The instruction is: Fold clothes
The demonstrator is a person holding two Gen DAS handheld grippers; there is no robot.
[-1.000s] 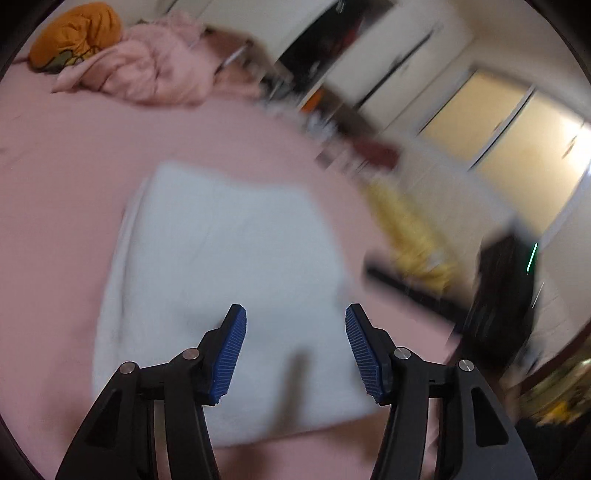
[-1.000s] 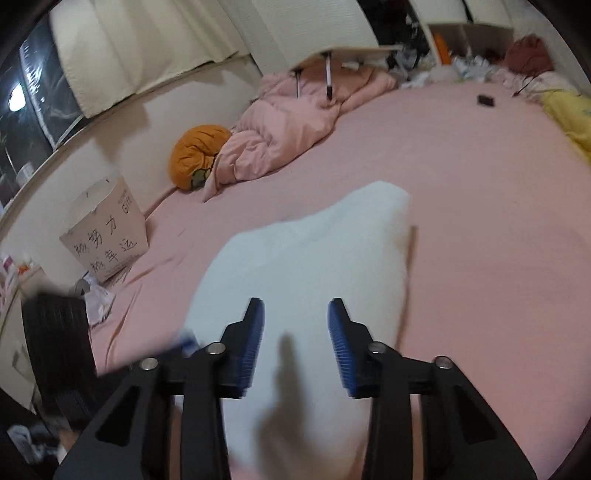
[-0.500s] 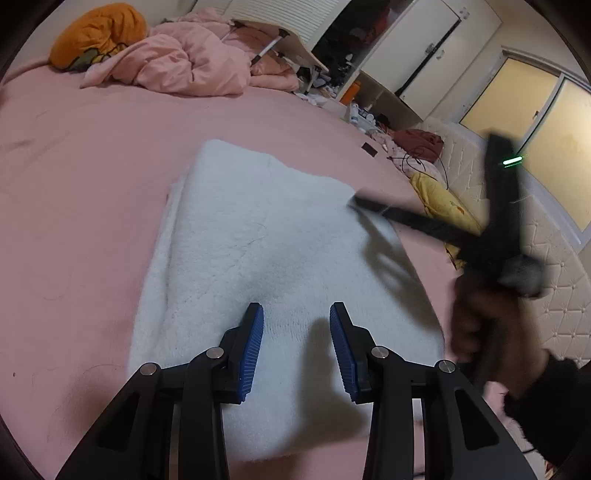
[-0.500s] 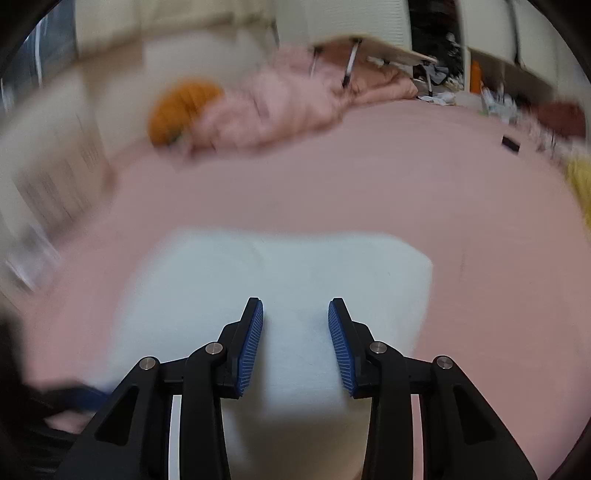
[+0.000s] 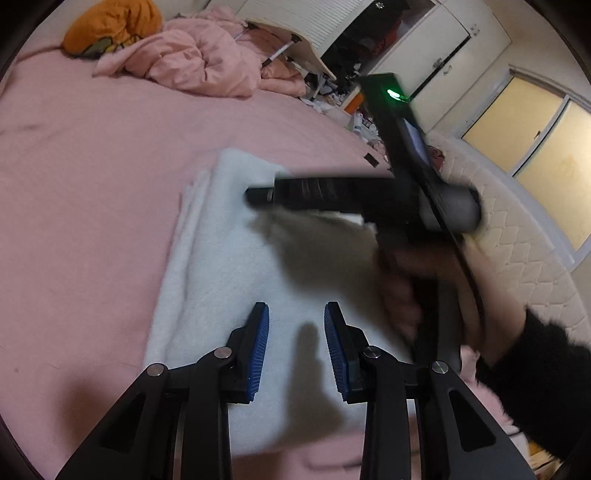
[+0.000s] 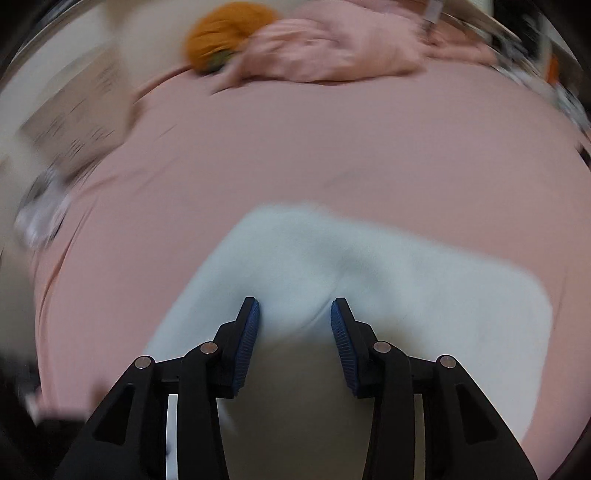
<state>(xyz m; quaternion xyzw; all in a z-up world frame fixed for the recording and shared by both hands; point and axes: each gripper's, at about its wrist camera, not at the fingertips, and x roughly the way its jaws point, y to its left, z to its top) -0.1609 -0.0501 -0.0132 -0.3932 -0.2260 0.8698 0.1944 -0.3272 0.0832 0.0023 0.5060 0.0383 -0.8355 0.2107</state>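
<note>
A white fluffy garment (image 5: 221, 258) lies folded into a rectangle on the pink bed; it also shows in the right wrist view (image 6: 388, 280). My left gripper (image 5: 296, 328) is open and empty, just above the garment's near part. My right gripper (image 6: 294, 317) is open and low over the garment, with cloth bulging between the jaws. In the left wrist view the right gripper (image 5: 258, 194) reaches across the garment's right side from the hand that holds it, and hides part of it.
The pink bed sheet (image 5: 81, 177) spreads all around. A crumpled pink duvet (image 5: 192, 62) and an orange cushion (image 5: 110, 26) lie at the far end. A cardboard box (image 6: 70, 114) stands beside the bed. A quilted white bed edge (image 5: 517, 236) is at right.
My right gripper has swung in over the garment and come down onto it. My left gripper's jaws have narrowed since a second ago, and it has moved closer to the cloth.
</note>
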